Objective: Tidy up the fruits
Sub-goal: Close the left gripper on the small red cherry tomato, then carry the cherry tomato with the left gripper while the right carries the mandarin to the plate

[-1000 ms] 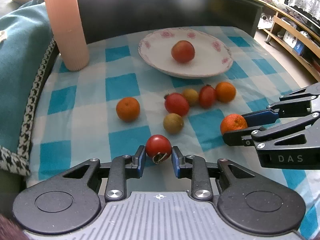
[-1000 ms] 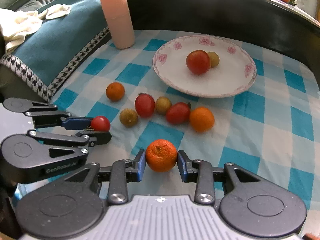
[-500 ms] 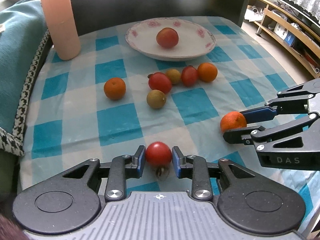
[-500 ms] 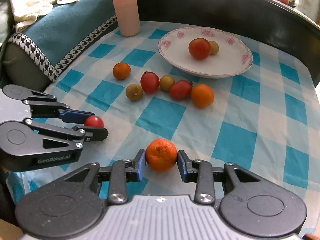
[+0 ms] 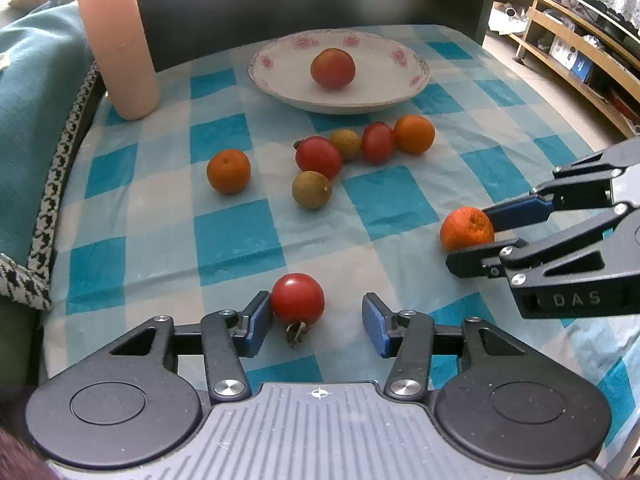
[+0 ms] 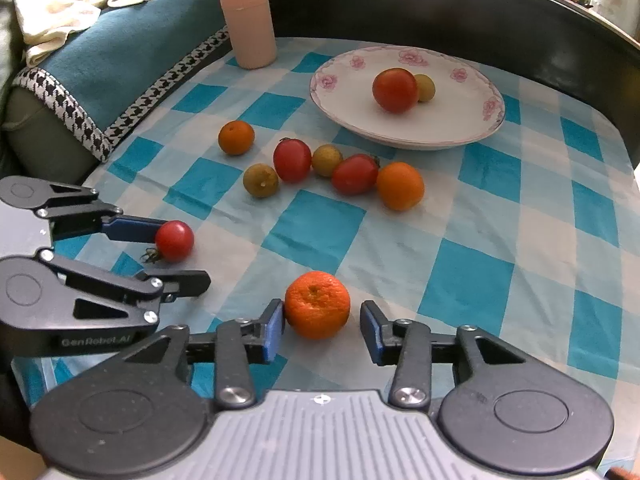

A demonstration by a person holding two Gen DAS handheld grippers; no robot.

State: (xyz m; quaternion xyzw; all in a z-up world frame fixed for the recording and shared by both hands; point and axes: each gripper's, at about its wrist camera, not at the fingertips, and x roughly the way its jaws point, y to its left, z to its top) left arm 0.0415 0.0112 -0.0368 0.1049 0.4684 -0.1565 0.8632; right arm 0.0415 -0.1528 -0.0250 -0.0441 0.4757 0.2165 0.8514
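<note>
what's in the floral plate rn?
The floral plate holds a red tomato and a small yellow-green fruit behind it; in the left wrist view the tomato hides that fruit.

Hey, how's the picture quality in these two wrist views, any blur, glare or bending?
Left wrist view: fisheye bends the dark table edge into an arc; a blurred patch on it; fruit sharp. Right wrist view: same bending; bright glare at the top right washes out detail; the mandarin casts only a soft shadow.
</note>
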